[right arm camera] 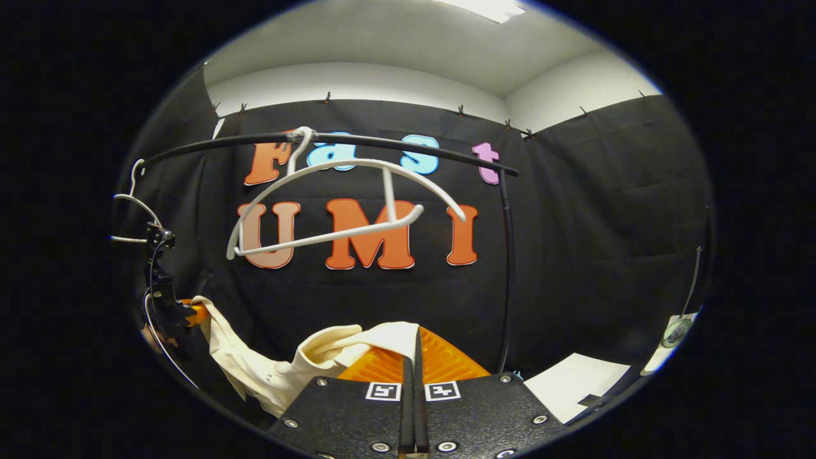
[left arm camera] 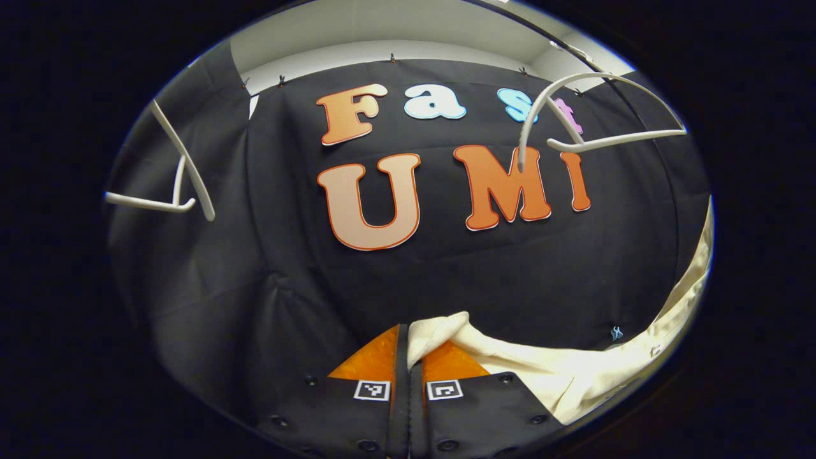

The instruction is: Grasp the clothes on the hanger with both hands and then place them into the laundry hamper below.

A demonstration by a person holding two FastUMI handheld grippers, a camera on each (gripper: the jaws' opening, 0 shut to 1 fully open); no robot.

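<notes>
Garment: the cream garment (left arm camera: 574, 370) is off the hangers and stretched between my two grippers, sagging in the middle; in the right gripper view it (right arm camera: 268, 376) droops from my own fingertips down and across to the other gripper at the left edge.

Left gripper: my left gripper (left arm camera: 408, 347) has its fingers brought together on a bunched corner of the cloth, which pokes up between the tips and trails off to the right (the fold sits right at the pinch). In the right gripper view I see it (right arm camera: 185, 313) farther off, with cloth hanging from it.

Right gripper: my right gripper (right arm camera: 414, 341) is likewise closed onto the fabric, a rounded fold heaped over the tips on the left side.

Hangers: a bare white hanger (right arm camera: 344, 210) hangs tilted from the black rail (right arm camera: 395, 141) straight ahead of my right gripper; a second white hanger (right arm camera: 134, 204) hangs at the rail's left end. From the left gripper I see one hanger up to the right (left arm camera: 593, 121) and another to the left (left arm camera: 172, 172).

Backdrop: black cloth wall (right arm camera: 605, 223), white ceiling above.

Hamper: I can't tell where it is.
</notes>
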